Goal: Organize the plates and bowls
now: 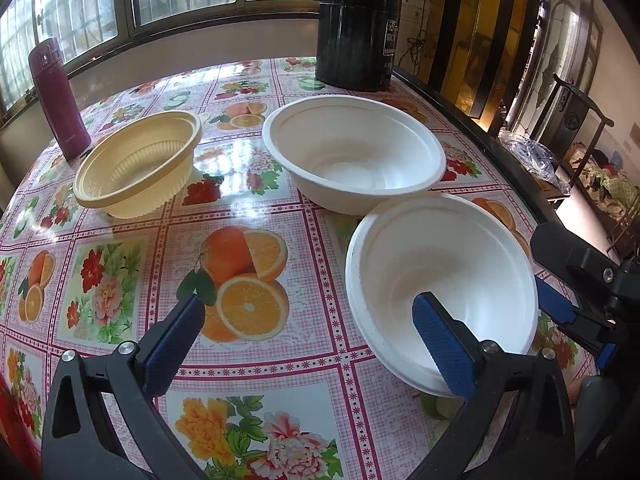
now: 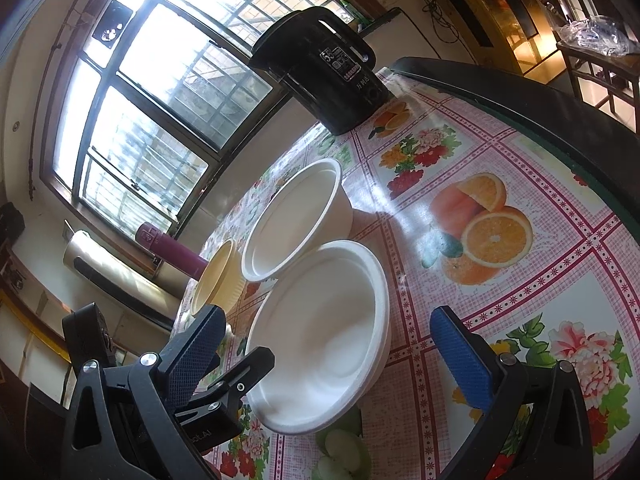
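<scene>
Bowls: near white bowl (image 1: 440, 276), far white bowl (image 1: 354, 152), yellow bowl (image 1: 138, 164) at left, on floral surface (image 1: 248, 208). Left claw (image 1: 308, 332) and right claw (image 2: 328, 344) both spread apart, empty.

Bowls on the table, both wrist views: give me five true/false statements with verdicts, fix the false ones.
1. Three bowls stand on the table. True: near white bowl, far white bowl, yellow bowl.
2. The yellow bowl is nested inside a white one. False: it stands alone, apart from both.
3. The left tool is shut on the near white bowl. False: it is open, with one finger over the bowl's inside.
4. The right tool is open. True.
5. The black kettle lies on its side. False: it stands upright at the table's far edge.
</scene>
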A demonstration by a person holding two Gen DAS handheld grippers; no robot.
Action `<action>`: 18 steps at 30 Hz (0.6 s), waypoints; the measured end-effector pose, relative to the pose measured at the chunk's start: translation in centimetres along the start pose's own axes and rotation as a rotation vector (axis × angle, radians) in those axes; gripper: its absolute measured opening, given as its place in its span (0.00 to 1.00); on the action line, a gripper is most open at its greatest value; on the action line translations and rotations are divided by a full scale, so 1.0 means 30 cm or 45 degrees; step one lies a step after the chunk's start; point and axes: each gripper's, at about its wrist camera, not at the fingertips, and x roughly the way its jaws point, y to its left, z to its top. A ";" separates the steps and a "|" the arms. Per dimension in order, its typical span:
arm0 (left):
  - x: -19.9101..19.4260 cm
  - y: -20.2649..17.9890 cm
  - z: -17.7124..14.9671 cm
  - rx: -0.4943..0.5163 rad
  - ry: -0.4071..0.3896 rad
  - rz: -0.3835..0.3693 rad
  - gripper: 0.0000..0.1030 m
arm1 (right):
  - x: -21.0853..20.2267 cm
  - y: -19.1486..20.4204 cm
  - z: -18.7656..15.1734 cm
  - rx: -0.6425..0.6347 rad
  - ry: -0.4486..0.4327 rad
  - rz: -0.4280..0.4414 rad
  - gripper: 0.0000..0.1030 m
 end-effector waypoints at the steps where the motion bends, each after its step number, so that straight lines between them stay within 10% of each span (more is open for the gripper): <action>1: -0.001 0.000 0.000 0.000 -0.002 0.003 1.00 | -0.002 -0.002 0.001 0.003 -0.001 0.002 1.00; 18: 0.014 -0.002 -0.001 -0.002 0.018 -0.012 1.00 | -0.018 0.012 0.001 -0.024 -0.033 0.017 1.00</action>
